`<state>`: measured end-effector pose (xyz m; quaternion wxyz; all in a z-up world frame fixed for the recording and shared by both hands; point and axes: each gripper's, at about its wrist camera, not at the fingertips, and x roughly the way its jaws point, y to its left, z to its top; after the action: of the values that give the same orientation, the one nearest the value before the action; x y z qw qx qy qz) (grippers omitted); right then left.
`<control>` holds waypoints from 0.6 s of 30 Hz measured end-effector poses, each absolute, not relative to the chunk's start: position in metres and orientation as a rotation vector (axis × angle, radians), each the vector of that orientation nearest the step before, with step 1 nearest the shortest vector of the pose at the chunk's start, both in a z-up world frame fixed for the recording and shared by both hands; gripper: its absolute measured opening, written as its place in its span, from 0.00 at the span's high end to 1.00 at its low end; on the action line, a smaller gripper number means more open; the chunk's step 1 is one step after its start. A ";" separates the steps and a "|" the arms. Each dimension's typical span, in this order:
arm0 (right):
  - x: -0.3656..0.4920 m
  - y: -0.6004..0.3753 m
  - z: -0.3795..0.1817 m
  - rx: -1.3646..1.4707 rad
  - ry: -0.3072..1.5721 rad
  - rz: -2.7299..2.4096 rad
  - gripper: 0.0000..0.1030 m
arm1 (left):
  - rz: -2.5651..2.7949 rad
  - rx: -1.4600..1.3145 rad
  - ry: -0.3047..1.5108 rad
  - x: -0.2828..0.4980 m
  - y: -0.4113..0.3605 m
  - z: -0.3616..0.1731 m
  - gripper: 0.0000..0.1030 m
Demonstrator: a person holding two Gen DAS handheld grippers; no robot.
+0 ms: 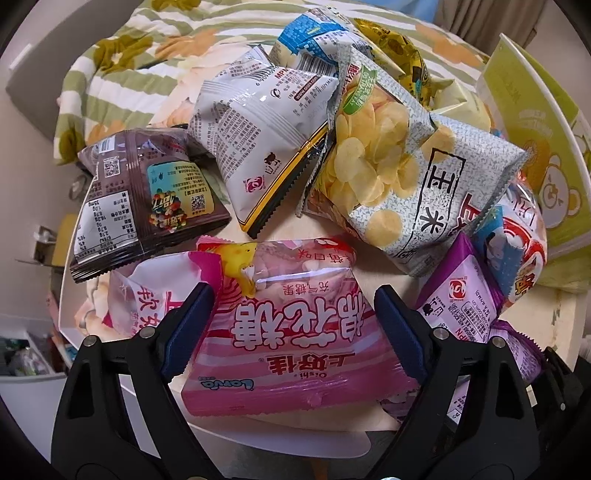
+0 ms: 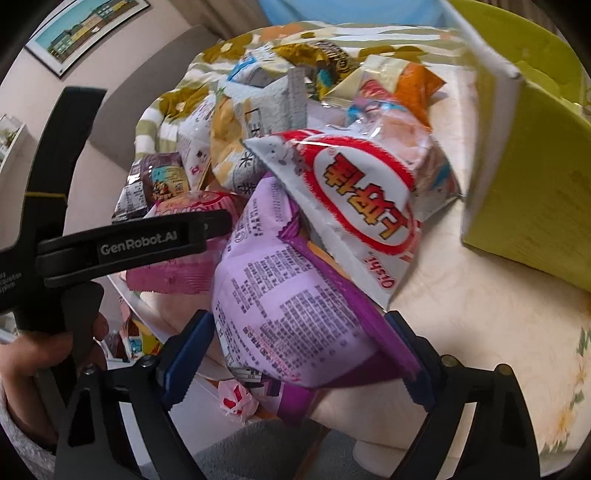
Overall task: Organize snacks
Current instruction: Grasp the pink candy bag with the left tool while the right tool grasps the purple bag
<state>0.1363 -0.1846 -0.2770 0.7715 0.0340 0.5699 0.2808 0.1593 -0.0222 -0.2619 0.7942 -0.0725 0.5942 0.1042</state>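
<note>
My left gripper has its jaws around the pink marshmallow bag, with a blue pad against each side. The bag lies flat at the near edge of the table, its long side running left to right, and its words are upside down to me. My right gripper is clamped on the purple snack bag. That bag is tipped up, with its long side pointing away from me, and its far end leans under the red and white bag.

The table top is pale cream. Past the pink bag lie a brown candy bag on the left, a grey bag in the middle and a corn chip bag on the right, all piled close and touching. A yellow-green box stands on the right side. Far behind is a blanket with green stripes and flowers. A picture hangs on the wall, far left.
</note>
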 end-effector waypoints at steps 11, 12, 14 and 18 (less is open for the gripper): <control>0.135 -0.171 -0.277 0.040 1.237 0.703 0.30 | 0.181 -0.146 1.271 0.145 -0.018 -0.256 0.35; 0.135 -0.172 -0.277 0.041 1.237 0.710 0.33 | 0.178 -0.154 1.269 0.146 -0.016 -0.255 0.36; 0.134 -0.173 -0.275 0.036 1.235 0.718 0.37 | 0.174 -0.169 1.261 0.142 -0.016 -0.252 0.38; 0.131 -0.173 -0.270 0.019 1.216 0.745 0.46 | 0.165 -0.211 1.238 0.135 -0.010 -0.245 0.40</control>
<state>0.1314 -0.1734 -0.2695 0.7563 0.0089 0.5579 0.3416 0.1351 -0.0101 -0.2449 0.8060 -0.0987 0.5785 0.0772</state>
